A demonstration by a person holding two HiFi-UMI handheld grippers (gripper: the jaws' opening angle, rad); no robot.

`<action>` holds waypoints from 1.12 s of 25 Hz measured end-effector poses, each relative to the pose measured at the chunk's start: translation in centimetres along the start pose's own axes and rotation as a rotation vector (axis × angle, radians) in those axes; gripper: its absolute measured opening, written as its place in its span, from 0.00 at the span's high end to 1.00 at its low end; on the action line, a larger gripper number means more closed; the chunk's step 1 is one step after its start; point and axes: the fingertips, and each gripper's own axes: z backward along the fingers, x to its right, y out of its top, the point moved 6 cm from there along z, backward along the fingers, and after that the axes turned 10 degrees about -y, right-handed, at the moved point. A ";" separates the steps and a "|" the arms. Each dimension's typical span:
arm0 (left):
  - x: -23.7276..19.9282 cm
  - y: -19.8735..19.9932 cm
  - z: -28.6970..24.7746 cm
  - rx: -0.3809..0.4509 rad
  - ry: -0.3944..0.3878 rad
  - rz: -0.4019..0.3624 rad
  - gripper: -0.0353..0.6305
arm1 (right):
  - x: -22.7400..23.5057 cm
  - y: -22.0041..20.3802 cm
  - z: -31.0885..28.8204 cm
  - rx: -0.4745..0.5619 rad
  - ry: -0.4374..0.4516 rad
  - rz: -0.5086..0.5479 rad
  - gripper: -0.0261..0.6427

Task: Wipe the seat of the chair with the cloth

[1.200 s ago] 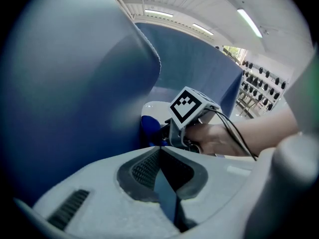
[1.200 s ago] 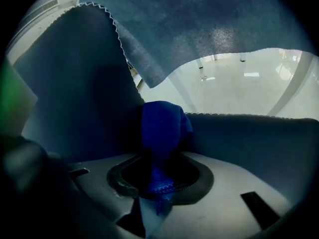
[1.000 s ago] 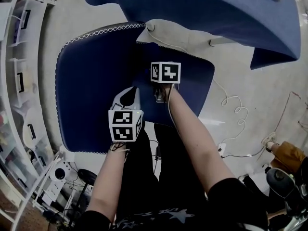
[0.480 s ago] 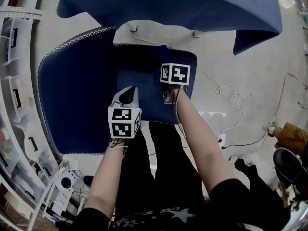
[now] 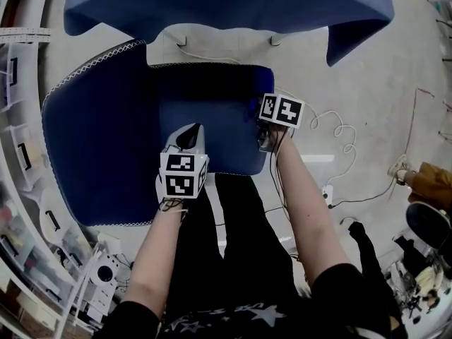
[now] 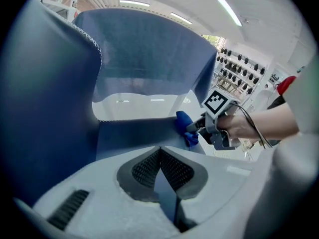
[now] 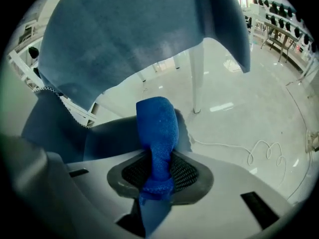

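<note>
The chair is dark blue, with its seat (image 5: 205,122) below me and its backrest (image 5: 226,6) at the top of the head view. A bright blue cloth (image 7: 158,128) is pinched in my right gripper (image 7: 159,158) and sticks out past the jaws. In the head view the right gripper (image 5: 260,119) holds the cloth (image 5: 253,106) at the seat's right edge. My left gripper (image 5: 189,131) hovers over the seat's front left, jaws shut with nothing between them (image 6: 159,151). The left gripper view shows the cloth (image 6: 185,128) touching the seat (image 6: 134,131).
The chair's big blue side panel (image 5: 92,154) rises on the left. White shelving (image 5: 21,154) curves along the far left. A white cable (image 5: 332,136) and a power strip (image 5: 327,193) lie on the pale floor to the right, near a brown object (image 5: 431,179).
My right gripper has slid the cloth rightward across the seat to its right edge. The left gripper has stayed about where it was.
</note>
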 end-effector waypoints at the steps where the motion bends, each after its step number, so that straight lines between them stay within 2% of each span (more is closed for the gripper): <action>1: 0.1 -0.2 0.1 -0.002 -0.001 0.000 0.92 | 0.7 -0.2 0.2 0.002 -0.010 -0.013 0.80; 7: -1.1 -1.8 1.1 0.008 0.035 0.018 0.92 | 2.9 -1.3 1.3 0.002 -0.100 -0.043 0.80; 11: -4.0 -2.6 2.6 0.022 0.072 0.036 0.92 | 1.0 -1.6 2.8 0.038 -0.091 -0.011 0.80; 16: -5.8 -3.1 5.1 0.020 0.074 0.033 0.92 | -5.1 -3.5 4.2 0.033 0.028 -0.012 0.80; 20: -7.4 -4.3 6.9 0.027 0.069 0.120 0.92 | -12.1 -5.7 4.4 0.009 0.175 -0.040 0.80; 22: -7.6 -4.2 7.1 0.043 0.052 0.135 0.92 | -15.7 -6.9 4.2 -0.013 0.242 -0.039 0.80; 25: -7.8 -4.2 7.2 0.045 0.054 0.132 0.92 | -20.4 -8.2 3.5 -0.043 0.330 0.018 0.80; 28: -8.2 -4.5 7.4 0.038 0.082 0.140 0.92 | -22.4 -9.2 2.4 -0.070 0.358 0.114 0.80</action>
